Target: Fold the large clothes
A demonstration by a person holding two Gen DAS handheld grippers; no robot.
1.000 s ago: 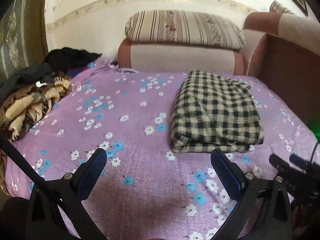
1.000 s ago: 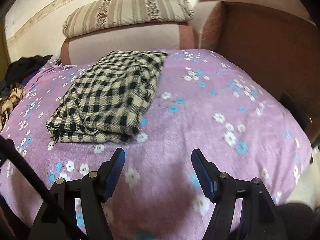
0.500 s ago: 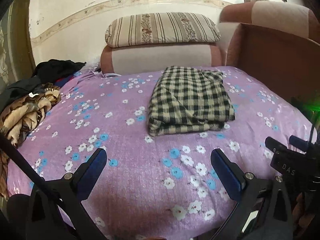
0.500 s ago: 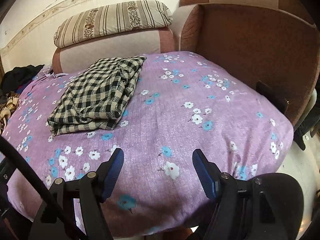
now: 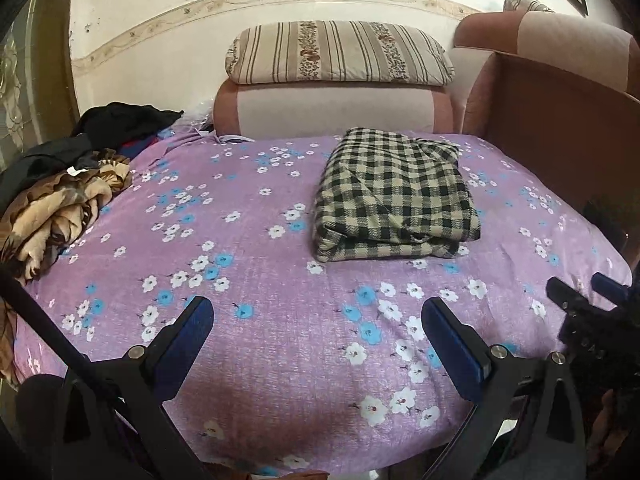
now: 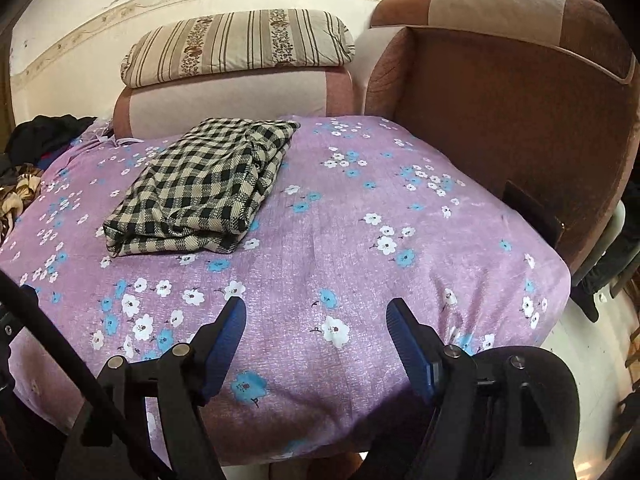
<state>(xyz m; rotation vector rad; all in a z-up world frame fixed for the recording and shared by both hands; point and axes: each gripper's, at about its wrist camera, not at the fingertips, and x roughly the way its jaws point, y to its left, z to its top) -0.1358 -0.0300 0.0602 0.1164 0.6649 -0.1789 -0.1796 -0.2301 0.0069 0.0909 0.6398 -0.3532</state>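
A black-and-beige checked garment (image 5: 394,196) (image 6: 208,188) lies folded into a neat rectangle on the purple flowered bedspread (image 5: 248,280) (image 6: 360,240), toward its far side. My left gripper (image 5: 316,320) hovers open over the near edge of the bed, well short of the garment, with nothing between its blue pads. My right gripper (image 6: 316,316) is open too, over the near edge, with the garment ahead to its left. In the left wrist view the right gripper's black frame shows at the right edge.
A heap of unfolded clothes (image 5: 60,200) (image 6: 20,172), brown-patterned and black, lies at the bed's left side. A striped pillow (image 5: 340,52) tops a pink sofa back (image 5: 328,108) behind the bed. A brown armchair (image 6: 500,112) borders the right side.
Both grippers have drawn back from the folded checked garment toward the near edge of the bed, so it looks smaller and farther away. Both stayed open and empty.
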